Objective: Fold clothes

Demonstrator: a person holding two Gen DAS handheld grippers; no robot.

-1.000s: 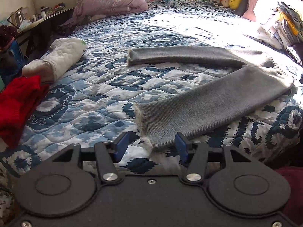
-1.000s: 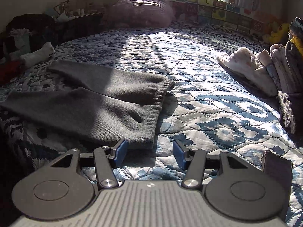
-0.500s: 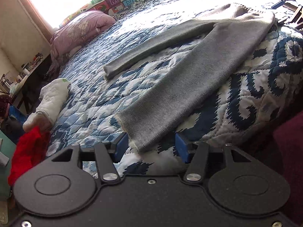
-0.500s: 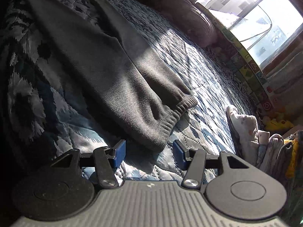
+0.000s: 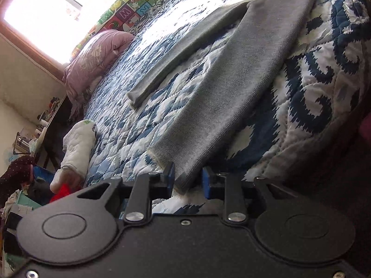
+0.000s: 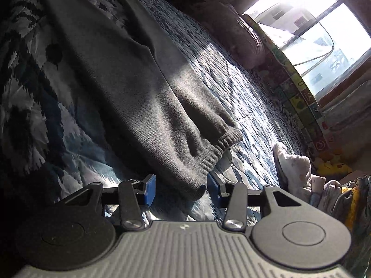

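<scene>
Grey knit pants [image 5: 231, 88] are spread unfolded on quilt [image 5: 324, 69]; hem is straddled by L gripper [image 5: 187, 183], waistband by R gripper [image 6: 180, 188], jaws apart; folding not begun.

Grey trousers on a blue-and-white quilt

I see plain grey knit trousers [image 5: 222, 106] on a quilt [image 5: 324, 74] patterned in navy, pale blue and white. My grippers' pads [image 5: 168, 180] are blue on black frames. Behind: a mauve pillow [image 5: 97, 55], a many-coloured alphabet mat [image 5: 129, 7], a white cloth [image 5: 78, 143], a red scrap [image 5: 62, 191], yellow toys [image 6: 334, 166].
</scene>
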